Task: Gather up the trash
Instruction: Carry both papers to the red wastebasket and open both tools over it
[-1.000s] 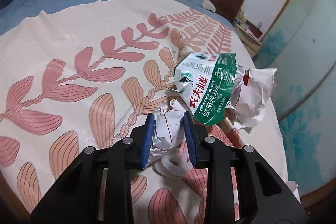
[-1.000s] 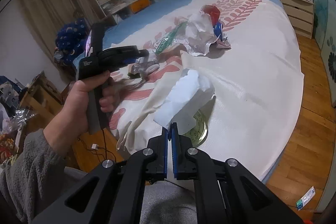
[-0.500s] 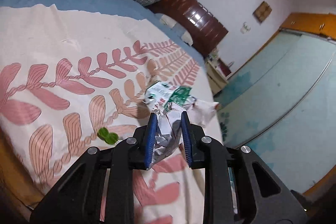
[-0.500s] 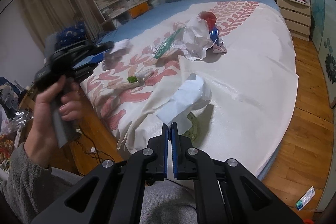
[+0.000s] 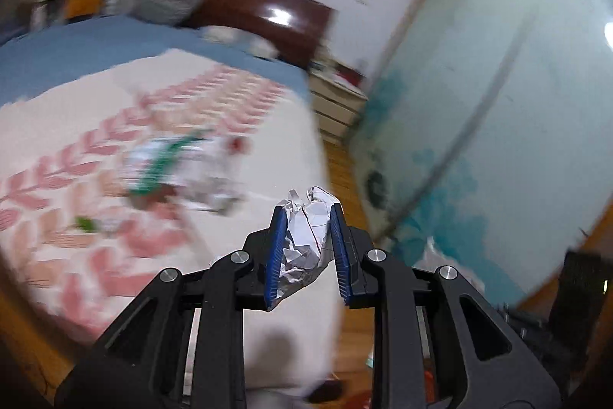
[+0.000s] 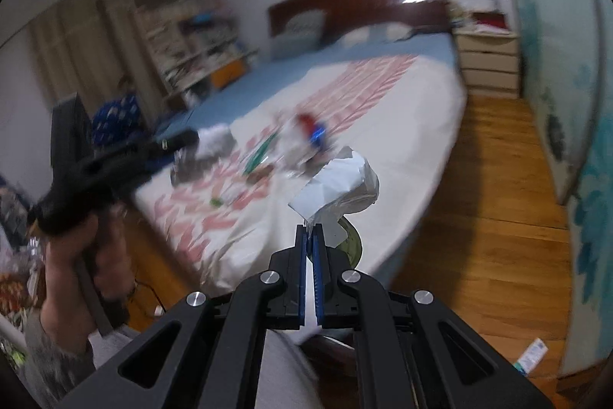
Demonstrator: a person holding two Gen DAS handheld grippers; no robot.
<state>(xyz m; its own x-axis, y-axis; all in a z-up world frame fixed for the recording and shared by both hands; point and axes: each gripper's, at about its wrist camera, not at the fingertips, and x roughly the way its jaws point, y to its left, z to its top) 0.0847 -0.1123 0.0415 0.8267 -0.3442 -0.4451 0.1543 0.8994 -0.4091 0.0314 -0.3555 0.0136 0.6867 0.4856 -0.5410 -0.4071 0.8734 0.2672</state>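
My left gripper (image 5: pixel 306 213) is shut on a crumpled white paper wad (image 5: pixel 306 236) and holds it in the air past the foot of the bed. In the right wrist view the left gripper (image 6: pixel 180 140) shows blurred at the left, with the wad (image 6: pixel 214 140) at its tip. My right gripper (image 6: pixel 309 230) is shut on the rim of a white plastic bag (image 6: pixel 341 186) that hangs open above the bed corner. More trash, a green and white wrapper (image 5: pixel 164 160) and crumpled paper, lies blurred on the leaf-patterned sheet (image 5: pixel 76 140).
The bed (image 6: pixel 383 110) fills the middle, with a dark headboard (image 6: pixel 360 2) behind. A nightstand (image 6: pixel 490 60) stands by the turquoise wardrobe (image 5: pixel 498 102). Wooden floor (image 6: pixel 490 186) lies to the right. Bookshelves (image 6: pixel 191 41) stand at the far left.
My left gripper has lifted the paper wad off the sheet and swung it right, away from the trash pile. My right gripper has raised the bag; both views are now blurred.
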